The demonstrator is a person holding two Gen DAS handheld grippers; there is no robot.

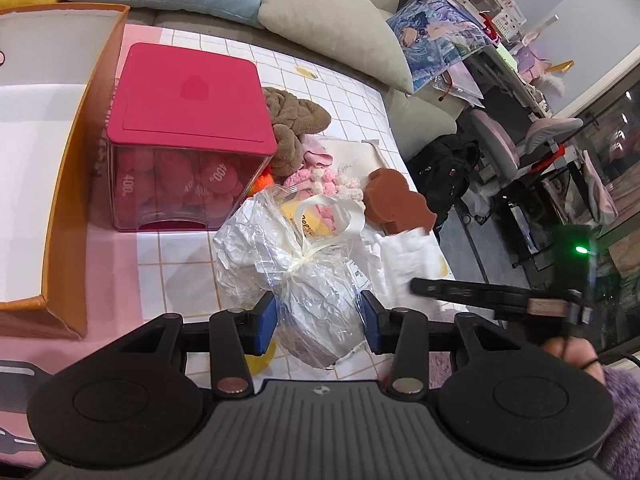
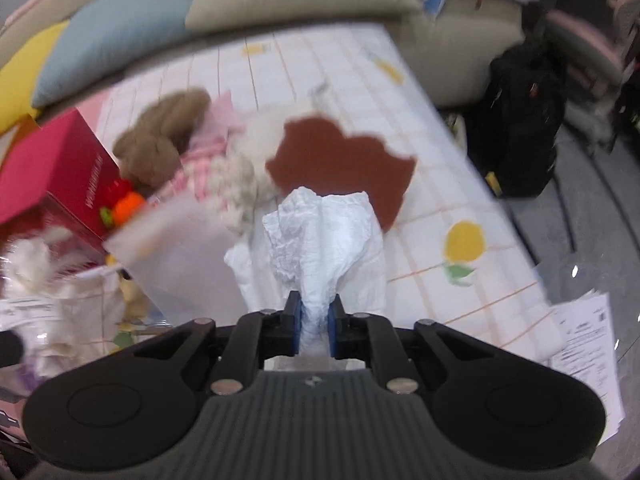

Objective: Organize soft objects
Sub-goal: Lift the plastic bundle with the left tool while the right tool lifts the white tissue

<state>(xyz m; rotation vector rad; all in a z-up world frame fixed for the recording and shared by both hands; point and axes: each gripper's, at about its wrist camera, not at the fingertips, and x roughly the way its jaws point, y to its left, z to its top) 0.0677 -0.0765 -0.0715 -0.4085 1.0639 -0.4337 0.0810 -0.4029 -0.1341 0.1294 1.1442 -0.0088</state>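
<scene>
Nearest to the left wrist camera, the left gripper (image 1: 319, 318) was closed on a crinkled clear plastic bag (image 1: 304, 280) tied with a cream ribbon; its blue pads pressed both sides of the bag, which looked lifted a little above the tiled tablecloth (image 1: 344, 80). In the right wrist view, the right gripper (image 2: 316, 330) stood narrow, with a crumpled white cloth (image 2: 328, 240) between its pads, and the cloth seemed pinched there.

The task seemed to be at an early stage. Most soft things were lying loose in a heap beside the pink-lidded box (image 1: 188, 120): a brown plush piece (image 1: 292, 120), pink and cream knitted items (image 1: 320, 180), a small orange toy (image 2: 128, 206) and a flat brown sponge-like shape (image 1: 400, 204). The orange cardboard box (image 1: 68, 208) at the left showed nothing inside in its visible part. So the two held things and the whole heap were not yet sorted.
</scene>
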